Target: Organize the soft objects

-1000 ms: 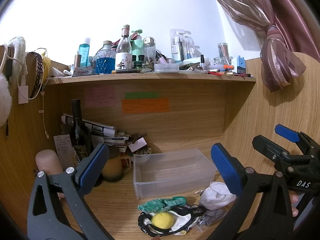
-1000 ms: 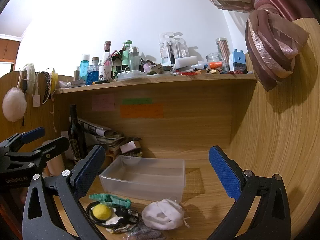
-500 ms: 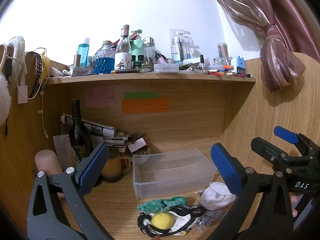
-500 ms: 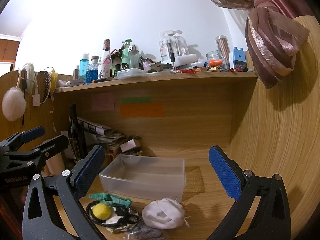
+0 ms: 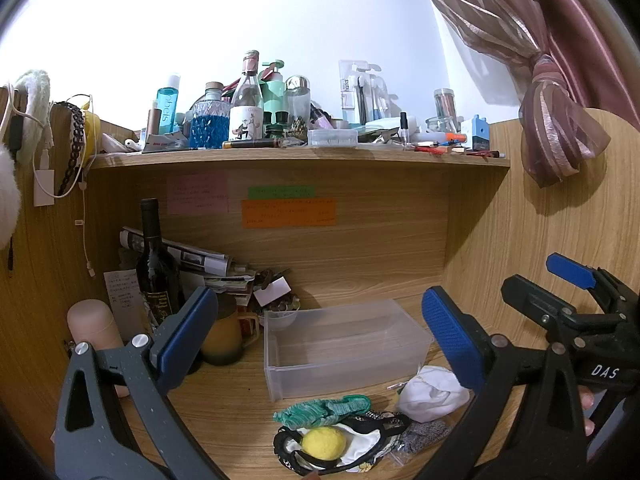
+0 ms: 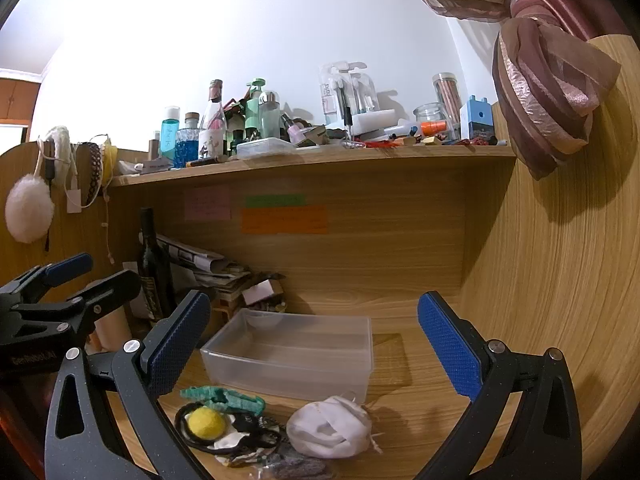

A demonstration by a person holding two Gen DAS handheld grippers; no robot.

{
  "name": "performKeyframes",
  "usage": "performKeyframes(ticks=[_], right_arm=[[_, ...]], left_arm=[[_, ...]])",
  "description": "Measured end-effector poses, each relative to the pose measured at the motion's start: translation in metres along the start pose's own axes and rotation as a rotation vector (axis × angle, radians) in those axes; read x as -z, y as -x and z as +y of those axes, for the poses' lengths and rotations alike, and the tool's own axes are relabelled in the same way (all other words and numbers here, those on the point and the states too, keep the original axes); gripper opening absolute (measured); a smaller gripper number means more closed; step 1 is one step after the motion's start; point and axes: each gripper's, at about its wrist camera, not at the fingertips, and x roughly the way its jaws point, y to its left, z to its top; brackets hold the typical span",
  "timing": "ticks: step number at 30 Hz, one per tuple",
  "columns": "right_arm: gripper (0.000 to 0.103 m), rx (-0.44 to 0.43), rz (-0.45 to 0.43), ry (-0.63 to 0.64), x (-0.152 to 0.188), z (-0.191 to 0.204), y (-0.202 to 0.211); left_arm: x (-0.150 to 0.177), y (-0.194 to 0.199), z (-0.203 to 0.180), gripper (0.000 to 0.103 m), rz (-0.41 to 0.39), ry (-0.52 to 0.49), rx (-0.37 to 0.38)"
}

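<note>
Left gripper (image 5: pixel 318 336): fingers spread wide, nothing between them. Right gripper (image 6: pixel 314 334): likewise wide apart and unloaded. Both hover above the desk (image 6: pixel 420 412), in front of the clear plastic bin (image 6: pixel 292 354).

Soft things lie in a cluster just in front of the bin: green knit piece (image 6: pixel 224 398), yellow ball (image 6: pixel 206 422) on black-and-white fabric (image 5: pixel 360 446), white bundled cloth (image 6: pixel 330 426) to its right. Wine bottle (image 5: pixel 154 262) stands left of the bin, further back.

Left tongs (image 5: pixel 320 332) spread wide, gripping nothing; right tongs (image 6: pixel 314 332) just as wide, side by side, both hovering level.
</note>
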Motion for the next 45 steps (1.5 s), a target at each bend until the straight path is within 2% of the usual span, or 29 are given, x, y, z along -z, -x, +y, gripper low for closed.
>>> performKeyframes(ticks=[14,20,22,25,29,35,36,38,45], right_arm=[[0.103,0.014,0.02,0.009,0.002,0.0,-0.004],[0.103,0.027,0.108,-0.002,0.017,-0.003,-0.018],[0.103,0.036,0.139,-0.007,0.025,-0.004,-0.023],[0.097,0.035,0.203,-0.017,0.039,-0.008,-0.03],[0.087,0.022,0.294,-0.031,0.056,-0.014,-0.044],[0.076,0.012,0.422,-0.052,0.085,-0.024,-0.062],[0.076,0.008,0.441,-0.058,0.089,-0.026,-0.064],[0.076,-0.006,0.478,-0.067,0.097,-0.03,-0.069],[0.076,-0.032,0.528,-0.071,0.108,-0.033,-0.082]], left_arm=[[0.005,-0.012,0.0,0.103,0.02,0.009,0.028],[0.026,-0.038,0.011,0.103,0.128,0.058,0.065],[0.034,-0.047,0.015,0.103,0.169,0.072,0.061],[0.049,-0.059,0.018,0.102,0.225,0.079,0.042],[0.074,-0.074,0.02,0.089,0.323,0.086,0.044],[0.113,-0.088,0.021,0.08,0.468,0.104,0.07],[0.118,-0.09,0.021,0.079,0.486,0.11,0.078],[0.127,-0.093,0.021,0.071,0.522,0.127,0.105],[0.147,-0.096,0.014,0.07,0.573,0.136,0.13]])
